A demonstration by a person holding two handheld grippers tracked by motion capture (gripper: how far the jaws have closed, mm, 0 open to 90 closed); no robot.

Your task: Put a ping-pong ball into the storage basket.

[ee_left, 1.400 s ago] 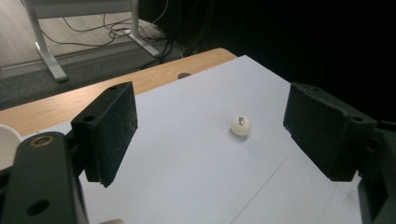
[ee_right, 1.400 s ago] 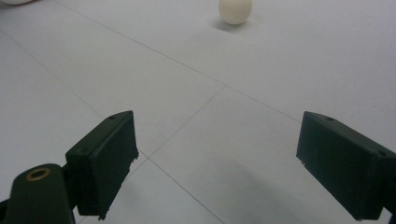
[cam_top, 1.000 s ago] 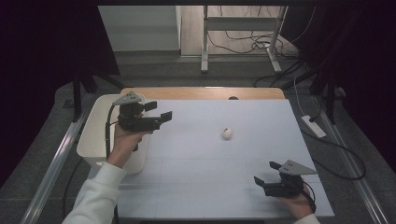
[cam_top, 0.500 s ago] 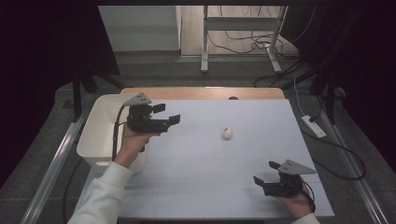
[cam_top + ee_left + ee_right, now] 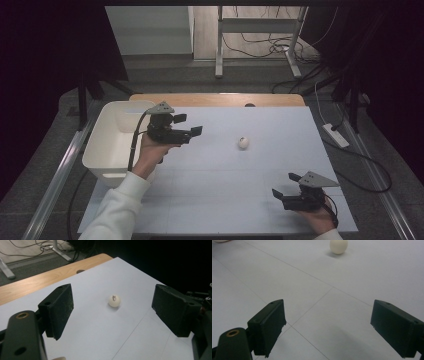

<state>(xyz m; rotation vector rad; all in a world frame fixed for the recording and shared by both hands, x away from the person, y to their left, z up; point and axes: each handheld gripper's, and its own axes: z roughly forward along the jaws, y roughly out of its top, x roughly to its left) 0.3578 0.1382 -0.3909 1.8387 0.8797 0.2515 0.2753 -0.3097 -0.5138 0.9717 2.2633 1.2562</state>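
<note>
A small white ball with a dark mark lies on the white table sheet, right of centre. My left gripper hovers over the sheet's left part, open and empty, jaws pointing right toward the ball. In the left gripper view the ball sits ahead between the two black jaws, well beyond their tips. My right gripper rests near the front right corner, open and empty, aimed left. The right gripper view has the ball far ahead at the top, beyond my open gripper.
A white rectangular bin stands at the table's left edge, beside my left hand. A wooden strip runs along the far edge. Cables and a desk frame lie on the floor beyond. A power strip lies right of the table.
My left gripper has moved rightward from beside the bin, out over the sheet toward the ball. The right gripper and the ball have stayed where they were.
</note>
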